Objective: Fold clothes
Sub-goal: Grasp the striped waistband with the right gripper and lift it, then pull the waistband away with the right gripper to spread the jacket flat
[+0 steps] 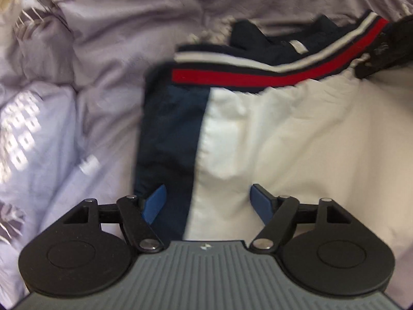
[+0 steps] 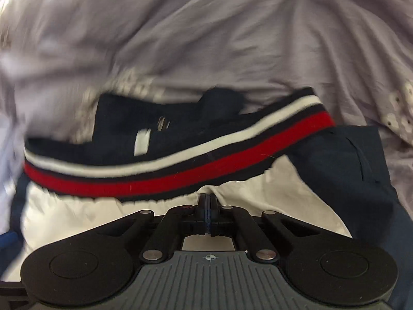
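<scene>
A jacket (image 1: 271,134) with a white body, navy side panels and a red, white and navy striped band (image 1: 232,76) lies on a lilac bedsheet (image 1: 103,51). My left gripper (image 1: 207,201) hovers over the seam between its navy and white panels, open, its blue pads (image 1: 155,204) wide apart with nothing pinched. In the right wrist view my right gripper (image 2: 207,201) is shut just below the striped band (image 2: 155,178), over the white cloth (image 2: 77,219). No fabric shows between its pads. Both views are blurred.
Crumpled lilac bedding (image 2: 206,38) with a pale printed pattern surrounds the jacket on all sides. A dark blurred shape (image 1: 387,46) sits at the right end of the band in the left wrist view. A white label (image 2: 142,142) shows on the navy lining.
</scene>
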`<act>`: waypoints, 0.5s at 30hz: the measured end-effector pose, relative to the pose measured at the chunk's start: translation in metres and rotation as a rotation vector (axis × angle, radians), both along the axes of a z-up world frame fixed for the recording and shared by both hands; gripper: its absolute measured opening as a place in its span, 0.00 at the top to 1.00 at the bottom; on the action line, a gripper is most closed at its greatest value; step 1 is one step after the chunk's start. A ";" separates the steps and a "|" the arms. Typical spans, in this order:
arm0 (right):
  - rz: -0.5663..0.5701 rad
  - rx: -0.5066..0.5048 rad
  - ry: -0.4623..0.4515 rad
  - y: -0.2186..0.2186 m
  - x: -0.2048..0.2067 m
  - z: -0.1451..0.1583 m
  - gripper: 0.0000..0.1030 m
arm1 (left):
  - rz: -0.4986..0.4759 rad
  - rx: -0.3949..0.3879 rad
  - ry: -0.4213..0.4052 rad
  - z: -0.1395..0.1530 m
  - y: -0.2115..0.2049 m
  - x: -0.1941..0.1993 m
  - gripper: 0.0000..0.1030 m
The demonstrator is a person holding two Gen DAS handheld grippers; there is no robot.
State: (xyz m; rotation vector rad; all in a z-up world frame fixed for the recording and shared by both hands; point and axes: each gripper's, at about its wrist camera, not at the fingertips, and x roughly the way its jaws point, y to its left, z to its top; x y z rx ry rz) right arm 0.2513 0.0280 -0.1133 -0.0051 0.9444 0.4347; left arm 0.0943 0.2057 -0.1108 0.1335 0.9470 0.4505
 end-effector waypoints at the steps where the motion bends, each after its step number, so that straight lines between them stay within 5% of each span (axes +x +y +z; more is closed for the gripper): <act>1: 0.006 0.027 -0.003 -0.006 -0.001 0.001 0.95 | 0.015 -0.009 -0.018 0.004 0.006 0.005 0.26; 6: 0.083 0.114 -0.064 -0.031 -0.027 0.015 0.65 | 0.044 -0.032 -0.087 0.010 0.027 0.042 0.23; 11: 0.130 -0.087 -0.186 -0.078 -0.048 0.016 0.68 | 0.054 0.019 -0.045 -0.020 0.049 0.074 0.02; 12: 0.111 -0.110 -0.174 -0.093 -0.047 0.014 0.81 | 0.052 0.012 -0.041 -0.021 0.053 0.076 0.01; 14: 0.045 -0.066 -0.118 -0.126 -0.046 0.019 0.92 | 0.052 0.006 -0.040 -0.014 0.054 0.077 0.04; 15: 0.003 -0.018 -0.108 -0.138 -0.050 0.026 0.84 | 0.041 0.022 -0.053 -0.009 0.050 0.074 0.06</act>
